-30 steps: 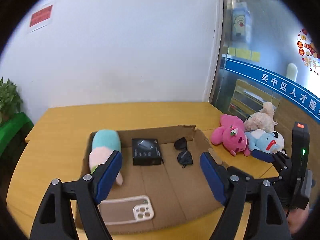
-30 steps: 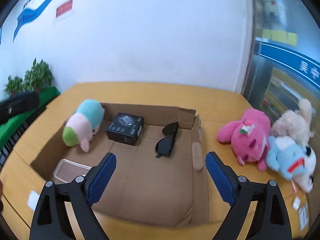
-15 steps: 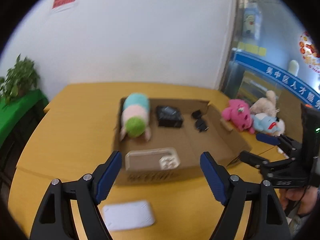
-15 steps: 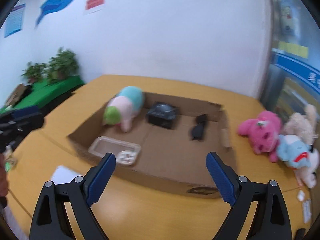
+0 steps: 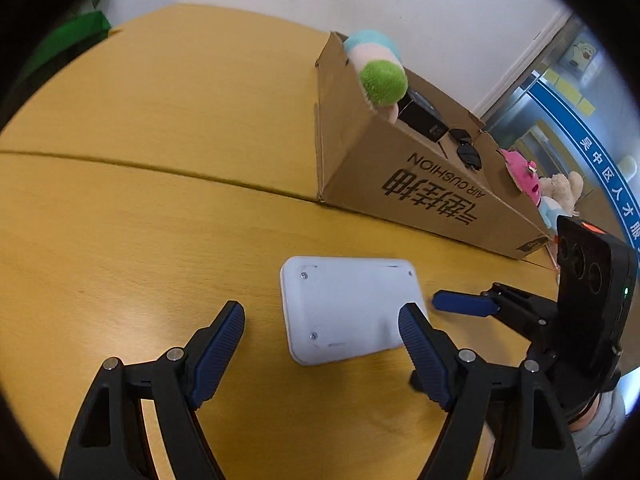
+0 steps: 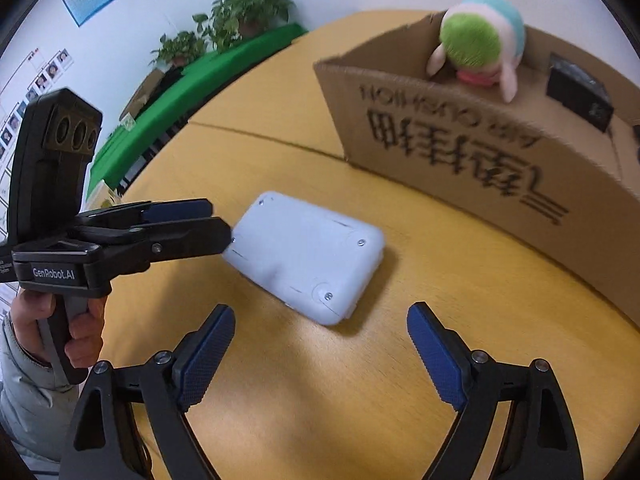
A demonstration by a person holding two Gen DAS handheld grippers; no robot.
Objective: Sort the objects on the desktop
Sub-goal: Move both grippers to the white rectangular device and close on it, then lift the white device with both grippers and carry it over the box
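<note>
The white device lies flat on the table, just ahead of my left gripper, whose jaws stand wide open with one pad at its near corner. My right gripper also gapes, the device just beyond it. I judge a clean pickup needs the pads square across the short sides, low to the wood. It is a smooth, rounded plastic slab with screws showing. Beyond it sits the cardboard box, a fuzzy plush inside.
</note>
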